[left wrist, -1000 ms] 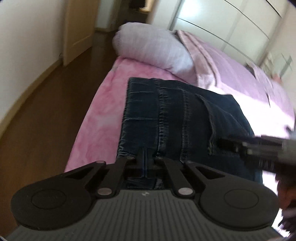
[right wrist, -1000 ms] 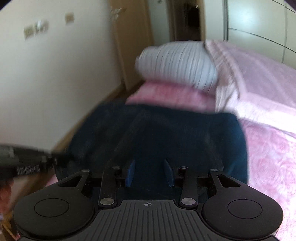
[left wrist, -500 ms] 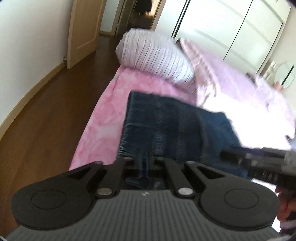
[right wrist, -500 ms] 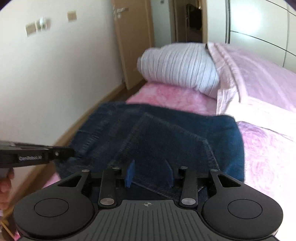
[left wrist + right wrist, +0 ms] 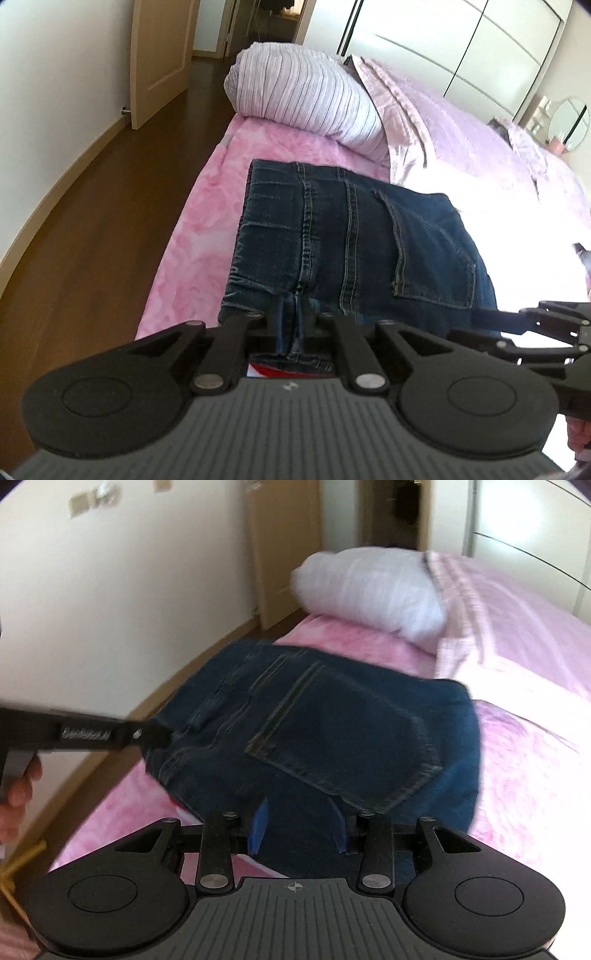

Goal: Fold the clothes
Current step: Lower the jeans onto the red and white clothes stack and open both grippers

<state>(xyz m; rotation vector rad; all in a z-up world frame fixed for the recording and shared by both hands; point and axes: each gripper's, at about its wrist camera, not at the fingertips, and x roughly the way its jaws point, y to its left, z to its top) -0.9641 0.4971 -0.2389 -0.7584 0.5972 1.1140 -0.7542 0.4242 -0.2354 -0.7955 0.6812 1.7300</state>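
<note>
On pink bed point(image 5: 192, 221), folded dark jeans point(image 5: 351, 236), back pocket up

— Where are you working?
— You're in a home bedroom: a bed point(image 5: 207, 206) under pink sheets, a striped pillow point(image 5: 303, 96), white wardrobe doors point(image 5: 424, 48), a round mirror point(image 5: 569, 123), wooden floor point(image 5: 92, 221).

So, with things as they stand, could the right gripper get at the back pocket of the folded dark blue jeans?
Probably yes. The right gripper hangs open just short of the stitched back pocket on the folded dark blue jeans, nothing between them. The left gripper pinches the near denim edge off to the side.
</note>
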